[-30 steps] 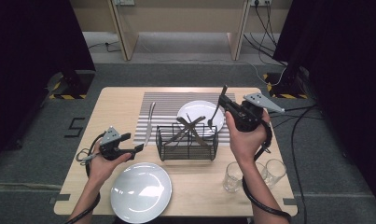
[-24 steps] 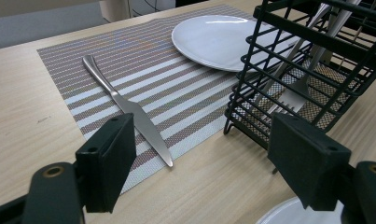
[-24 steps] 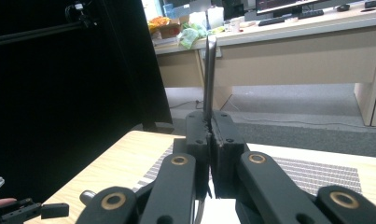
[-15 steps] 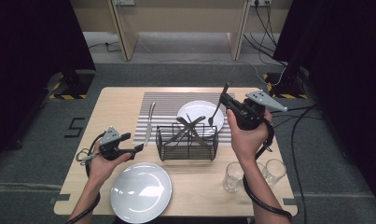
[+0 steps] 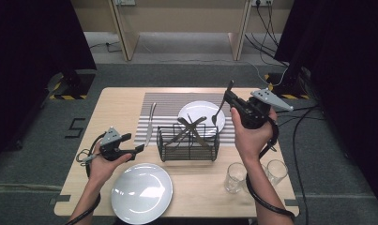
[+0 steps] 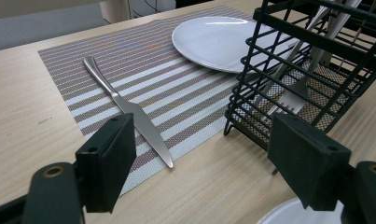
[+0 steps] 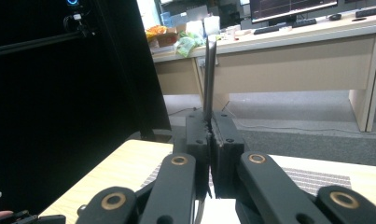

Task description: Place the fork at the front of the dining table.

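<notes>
The right gripper (image 5: 230, 96) is pinching a fork (image 5: 220, 108) by its thin, stiff, slippery handle; the left gripper (image 6: 202, 154) is holding its fingers wide open, empty.

High view looks forward and down from above the tabletop's (image 5: 121, 101) near edge. Left claw's (image 6: 202, 161) camera sits low, close to the black wire basket (image 6: 311, 60), knife (image 6: 125, 107) and plate (image 6: 213, 39), shared with the high view. Right claw's (image 7: 210, 140) camera faces level across the room.

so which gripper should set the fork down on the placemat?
Right. The right gripper is already shut on the fork, above the plate and placemat. The left gripper is open and empty.
</notes>
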{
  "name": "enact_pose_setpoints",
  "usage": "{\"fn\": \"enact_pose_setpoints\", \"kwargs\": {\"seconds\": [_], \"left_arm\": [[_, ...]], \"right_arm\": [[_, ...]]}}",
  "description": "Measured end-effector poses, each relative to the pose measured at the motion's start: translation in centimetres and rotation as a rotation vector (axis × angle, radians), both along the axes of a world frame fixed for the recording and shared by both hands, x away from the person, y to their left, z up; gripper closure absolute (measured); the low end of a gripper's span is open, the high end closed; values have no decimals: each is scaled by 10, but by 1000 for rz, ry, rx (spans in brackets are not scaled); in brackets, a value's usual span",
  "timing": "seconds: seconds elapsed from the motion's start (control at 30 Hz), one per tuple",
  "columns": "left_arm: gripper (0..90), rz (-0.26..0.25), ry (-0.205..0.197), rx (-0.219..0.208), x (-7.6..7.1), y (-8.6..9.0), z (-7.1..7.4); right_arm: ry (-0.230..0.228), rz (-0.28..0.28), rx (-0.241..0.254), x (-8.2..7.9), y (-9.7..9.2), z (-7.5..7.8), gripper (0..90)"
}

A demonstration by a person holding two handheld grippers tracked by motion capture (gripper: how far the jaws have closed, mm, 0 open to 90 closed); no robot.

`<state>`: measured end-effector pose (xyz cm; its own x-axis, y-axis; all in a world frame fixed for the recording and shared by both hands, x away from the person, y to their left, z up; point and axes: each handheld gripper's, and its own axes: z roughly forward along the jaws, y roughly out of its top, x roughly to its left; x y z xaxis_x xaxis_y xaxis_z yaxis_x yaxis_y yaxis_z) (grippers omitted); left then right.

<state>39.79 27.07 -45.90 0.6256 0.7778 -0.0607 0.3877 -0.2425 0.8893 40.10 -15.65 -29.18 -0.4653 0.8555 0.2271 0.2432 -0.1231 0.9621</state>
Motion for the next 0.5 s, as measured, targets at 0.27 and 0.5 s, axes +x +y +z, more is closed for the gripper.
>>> {"fn": "enact_pose_setpoints", "kwargs": {"seconds": [0.27,0.5], "left_arm": [[232,1,1,0,0,0,0],[232,-1,2,0,0,0,0]], "right_arm": [[-5,-7,1,0,-2,2,872],[-10,-17,5,-1,-5,4,872]]}}
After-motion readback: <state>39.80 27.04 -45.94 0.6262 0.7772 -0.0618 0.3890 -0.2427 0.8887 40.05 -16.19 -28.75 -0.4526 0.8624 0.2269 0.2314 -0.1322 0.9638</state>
